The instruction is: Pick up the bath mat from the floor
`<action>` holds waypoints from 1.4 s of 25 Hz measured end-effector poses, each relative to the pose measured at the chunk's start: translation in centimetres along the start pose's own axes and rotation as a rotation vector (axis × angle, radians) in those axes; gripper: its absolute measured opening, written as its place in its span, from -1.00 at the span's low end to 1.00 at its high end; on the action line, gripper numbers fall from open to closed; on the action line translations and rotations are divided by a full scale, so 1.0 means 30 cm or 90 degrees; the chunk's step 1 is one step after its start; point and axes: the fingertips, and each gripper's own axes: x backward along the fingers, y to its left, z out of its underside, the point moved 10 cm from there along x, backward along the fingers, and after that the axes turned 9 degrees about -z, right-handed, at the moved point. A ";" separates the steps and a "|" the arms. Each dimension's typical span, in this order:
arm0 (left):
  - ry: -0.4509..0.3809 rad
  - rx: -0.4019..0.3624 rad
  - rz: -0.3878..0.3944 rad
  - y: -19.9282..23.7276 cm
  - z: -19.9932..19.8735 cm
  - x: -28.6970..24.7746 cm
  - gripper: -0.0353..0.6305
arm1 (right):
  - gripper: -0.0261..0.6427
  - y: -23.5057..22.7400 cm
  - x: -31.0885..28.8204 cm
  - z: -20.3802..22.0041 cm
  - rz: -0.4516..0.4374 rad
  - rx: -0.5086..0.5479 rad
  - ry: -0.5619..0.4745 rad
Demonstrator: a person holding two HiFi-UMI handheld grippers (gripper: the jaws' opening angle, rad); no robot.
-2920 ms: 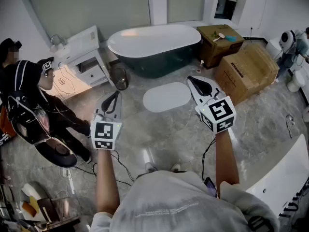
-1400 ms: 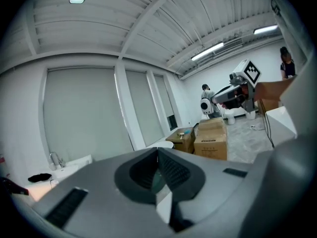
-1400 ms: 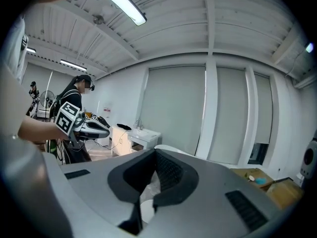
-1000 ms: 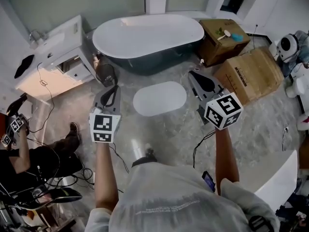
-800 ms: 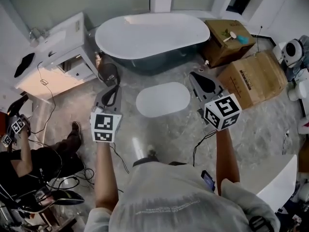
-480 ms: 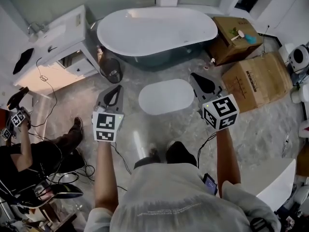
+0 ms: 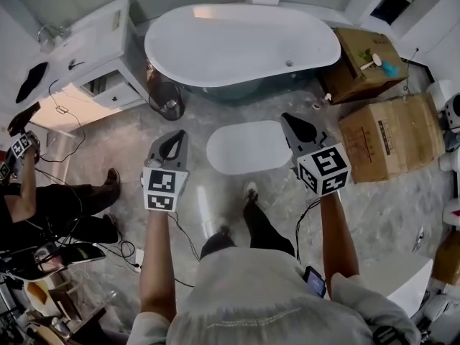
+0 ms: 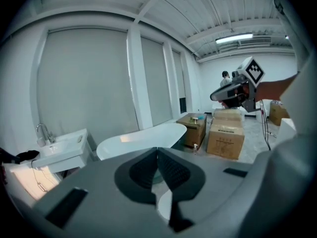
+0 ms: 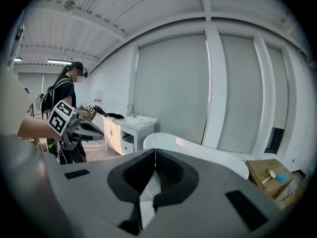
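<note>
Closer than in the earlier frames: you've walked in, and the bath mat (image 7: 249,146) now sits level with both claws in the head view, with the bathtub (image 7: 241,42) filling more of the top. Mat is still flat on the floor (image 7: 215,214), a pale oval just in front of the tub, untouched, no edge lifted. Left gripper (image 7: 172,135) hangs to the mat's left, right gripper (image 7: 292,121) at its right end; both look well above it, not in contact. Both claws are closed tight, tips together with nothing between them, as each gripper view shows. Your foot (image 7: 250,190) is stepping forward just short of the mat's near edge. Further out: a round bin (image 7: 167,100) by the tub's left end, a white sink cabinet (image 7: 93,45) at left, cardboard boxes (image 7: 388,146) at right, another person (image 7: 43,200) at the far left. Progress, as a judgement: approach only. Still left: open a claw, go down to the mat's edge, pinch it, lift it clear of the floor
</note>
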 end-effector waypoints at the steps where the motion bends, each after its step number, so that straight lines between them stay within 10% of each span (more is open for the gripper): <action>1: 0.005 0.002 -0.002 0.002 0.006 -0.031 -0.84 | -0.88 -0.023 -0.027 0.012 -0.005 -0.001 0.004; 10: 0.046 0.032 -0.003 -0.004 0.196 -0.314 -0.84 | -0.88 -0.155 -0.274 0.242 -0.030 -0.018 0.051; 31: 0.114 0.085 0.029 -0.195 1.093 -0.925 -0.84 | -0.88 -0.276 -0.798 1.157 -0.035 -0.059 0.091; 35: 0.136 0.106 0.030 -0.233 1.304 -1.025 -0.49 | -0.88 -0.282 -0.885 1.342 -0.040 -0.066 0.085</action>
